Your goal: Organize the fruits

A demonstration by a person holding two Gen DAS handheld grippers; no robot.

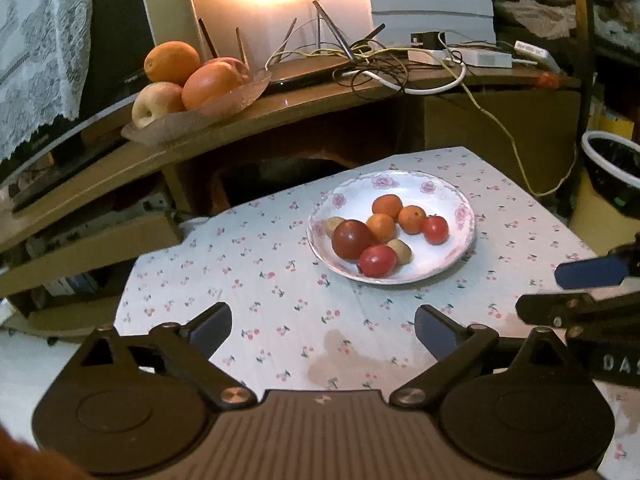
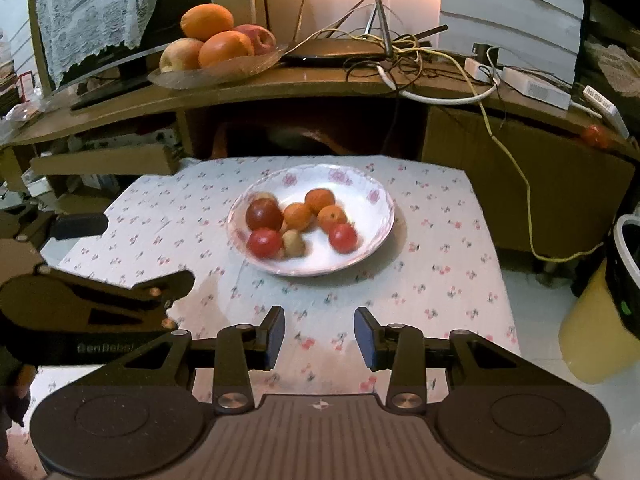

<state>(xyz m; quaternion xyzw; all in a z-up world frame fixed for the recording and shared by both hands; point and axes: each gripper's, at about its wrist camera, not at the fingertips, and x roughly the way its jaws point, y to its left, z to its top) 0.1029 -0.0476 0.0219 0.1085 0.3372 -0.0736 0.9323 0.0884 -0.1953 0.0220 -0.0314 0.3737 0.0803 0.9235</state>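
Left gripper (image 1: 323, 332) wide apart and empty, right gripper (image 2: 319, 338) partly apart and empty, both short of the plate (image 2: 382, 216) of small fruits (image 2: 298, 216) mid-table; crowded round fruit could roll off if nudged.

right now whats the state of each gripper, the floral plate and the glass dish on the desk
left gripper: jaws wide open, nothing between them
right gripper: jaws partly open, nothing between them
floral plate: flat on the cherry-print tablecloth, holding small fruits
glass dish: on the wooden desk, piled with oranges and apples
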